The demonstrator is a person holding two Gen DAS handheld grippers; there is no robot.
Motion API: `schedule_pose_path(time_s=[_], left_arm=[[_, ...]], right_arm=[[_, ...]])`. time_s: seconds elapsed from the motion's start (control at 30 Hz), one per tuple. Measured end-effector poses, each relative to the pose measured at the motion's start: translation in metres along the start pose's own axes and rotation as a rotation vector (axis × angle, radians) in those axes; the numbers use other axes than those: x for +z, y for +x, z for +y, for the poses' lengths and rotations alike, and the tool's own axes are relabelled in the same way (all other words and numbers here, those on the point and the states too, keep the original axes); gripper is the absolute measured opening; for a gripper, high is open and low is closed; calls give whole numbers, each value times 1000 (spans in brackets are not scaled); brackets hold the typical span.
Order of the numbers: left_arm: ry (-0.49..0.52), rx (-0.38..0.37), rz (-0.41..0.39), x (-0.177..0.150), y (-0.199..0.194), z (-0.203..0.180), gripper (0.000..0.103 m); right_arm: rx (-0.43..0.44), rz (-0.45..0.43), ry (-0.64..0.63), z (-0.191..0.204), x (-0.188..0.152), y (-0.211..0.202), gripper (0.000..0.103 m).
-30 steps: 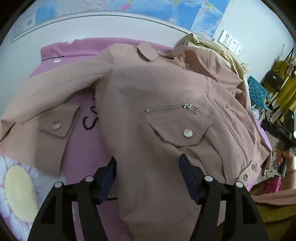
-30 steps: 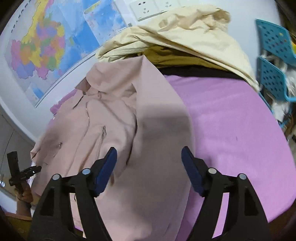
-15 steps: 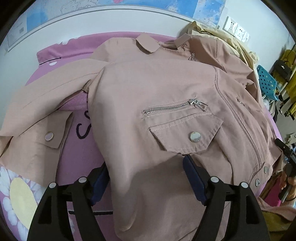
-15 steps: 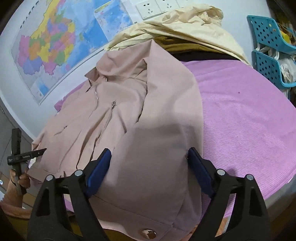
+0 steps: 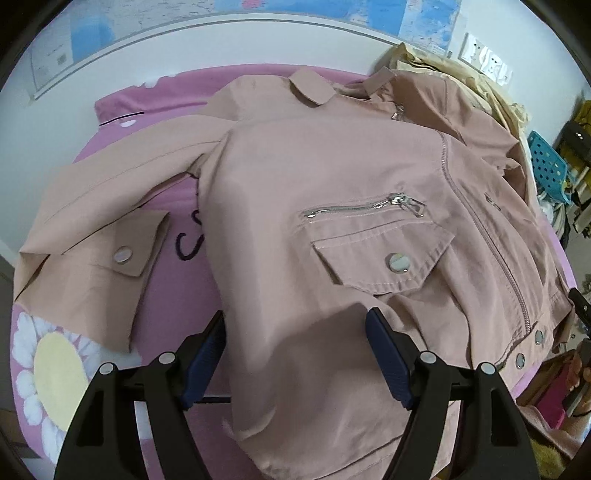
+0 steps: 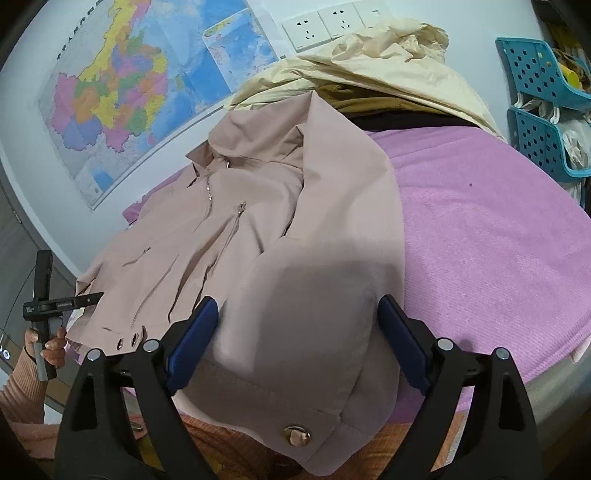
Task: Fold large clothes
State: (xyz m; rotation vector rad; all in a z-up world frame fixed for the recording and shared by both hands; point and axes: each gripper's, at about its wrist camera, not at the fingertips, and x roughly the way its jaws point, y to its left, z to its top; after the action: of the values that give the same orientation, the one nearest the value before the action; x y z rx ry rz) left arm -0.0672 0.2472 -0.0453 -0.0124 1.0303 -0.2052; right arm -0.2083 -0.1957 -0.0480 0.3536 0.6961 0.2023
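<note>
The left gripper point(image 5: 295, 350) stands with its blue-padded fingers point(image 5: 205, 354) spread wide, one on each side of the hem region of a dusty-pink jacket point(image 5: 332, 192); the cloth bulges up between the pads, and nothing is pinched. The right gripper point(image 6: 299, 339) is likewise spread, its fingers point(image 6: 192, 339) flanking the jacket's right sleeve point(image 6: 332, 258), which runs down toward the camera and ends in a cuff with a metal snap point(image 6: 295, 437) hanging over the bed edge; whether the pads touch the fabric cannot be told.

The jacket lies front-up on a pink-purple bedspread point(image 6: 498, 240), collar toward the wall. In the left view a chest zip pocket point(image 5: 364, 208) sits above a flap pocket with a snap button point(image 5: 397, 263), the front zipper point(image 5: 491, 240) runs down to hem snaps, and the other sleeve point(image 5: 103, 206) stretches out to the left, its buttoned cuff lying on the spread beside a daisy print point(image 5: 51, 369).

Beyond the collar a cream garment point(image 6: 369, 70) is heaped over darker clothes. A map point(image 6: 122, 85) and wall sockets point(image 6: 325, 22) are on the wall, and blue perforated baskets point(image 6: 543, 110) stand at the right. In the right view the person's left hand point(image 6: 48, 343) holds the other gripper's handle at the jacket's far hem
</note>
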Motion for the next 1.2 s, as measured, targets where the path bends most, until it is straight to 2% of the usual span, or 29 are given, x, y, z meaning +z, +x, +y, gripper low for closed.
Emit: schedule_pose_path(time_s=[0.17,0.2,0.23,0.27,0.3,0.33,0.37,0.4,0.47,0.67,0.73,0.77,0.83,0.93,1.0,1.1,1.2], left_arm=[[-34,-4,-18,1,-7,8,73],[-36,-2,-21,1,-8,8,73],[-38,-7,-24,-1,-8,9,73],[-44,-9,-25,-1,-9,10,73],[-49,-14,-32,-2,-10,11,73],[-51,-24,-50,-3,-13,11,73],[-55,-27,-65,-4,-15,12,73],[-61,-35,-74,-5,-17,12,73],[-65,-67,-90,-8,-21,13,73],[-22,-92,-97,-17,-25,9,73],[-14,-117,-99,-20,-27,10,73],[-10,-118,-98,-21,-27,11,73],[4,-115,-100,-22,-28,10,73],[16,-96,-136,-17,-42,11,73],[16,-119,-208,-10,-62,13,73],[36,-156,-284,1,-81,7,74],[109,-134,-303,22,-81,-18,74]], right_arm=[[-1,2,-23,2,-3,-1,88],[-3,8,-35,3,-3,2,83],[-6,14,-41,3,-3,5,76],[-4,22,-49,4,-2,8,55],[7,34,-57,5,-1,11,39],[25,46,-62,6,1,14,31],[28,38,-61,5,5,13,13],[16,28,-55,2,10,10,9],[9,-12,-36,-7,22,-2,7],[-79,-80,36,-61,63,-44,7],[-118,-60,59,-76,74,-44,7],[-166,-64,59,-82,80,-43,7],[-175,-41,73,-90,88,-36,8],[-196,18,102,-102,100,-21,23],[-196,15,106,-102,109,-18,57],[-169,4,23,-84,125,-6,71],[-185,70,-110,-56,131,23,77]])
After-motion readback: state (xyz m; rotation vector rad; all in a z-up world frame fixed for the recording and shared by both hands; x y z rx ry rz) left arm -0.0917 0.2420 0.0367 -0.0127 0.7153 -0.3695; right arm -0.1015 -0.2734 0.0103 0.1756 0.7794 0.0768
